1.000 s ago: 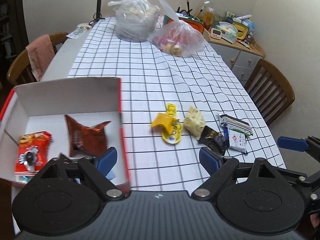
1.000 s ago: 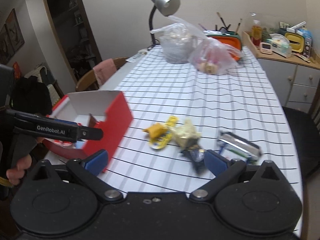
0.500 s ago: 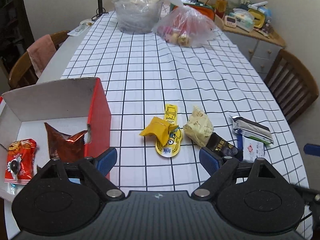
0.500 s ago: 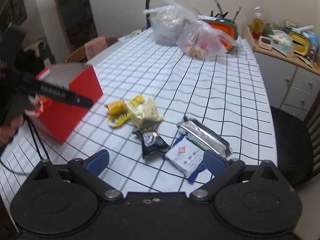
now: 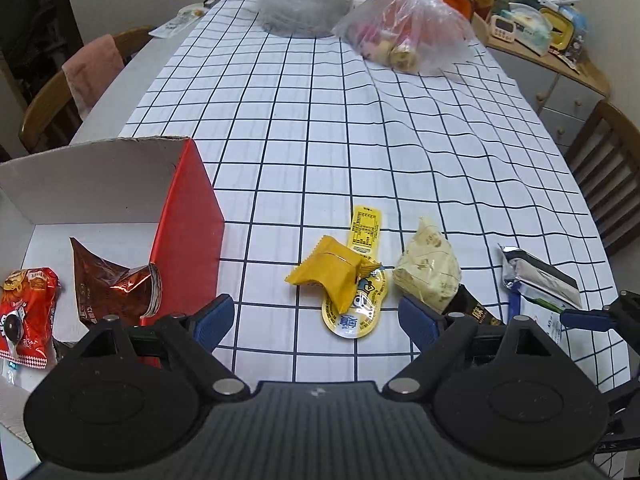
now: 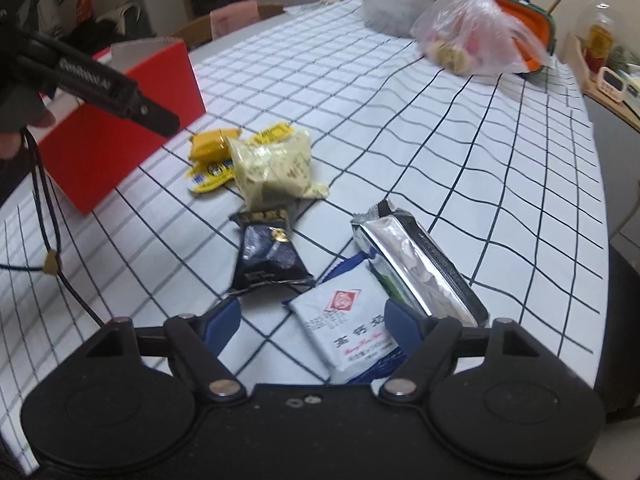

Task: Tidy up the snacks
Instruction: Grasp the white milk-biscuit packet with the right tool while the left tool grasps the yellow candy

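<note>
over the checked tablecloth (image 6: pixel 400 128), the right gripper (image 6: pixel 312 316) descends on the white snack packet (image 6: pixel 352 320), jaws closing with the packet between them, probably not yet pinched. the left gripper (image 5: pixel 316 316) hangs wide and empty before the yellow packet (image 5: pixel 332 268). next comes a firm pinch, then a carry to the red box (image 6: pixel 120 128), which holds two snacks.

8 snack packets (image 5: pixel 334 270), 1 red box (image 5: pixel 188 216)

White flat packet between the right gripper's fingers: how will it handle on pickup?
The white packet lies flat with sharp edges, so probably fairly stiff and light. Its glossy wrapper may slip between the closing right gripper. One edge sits under the silver pack, which may drag along.
</note>
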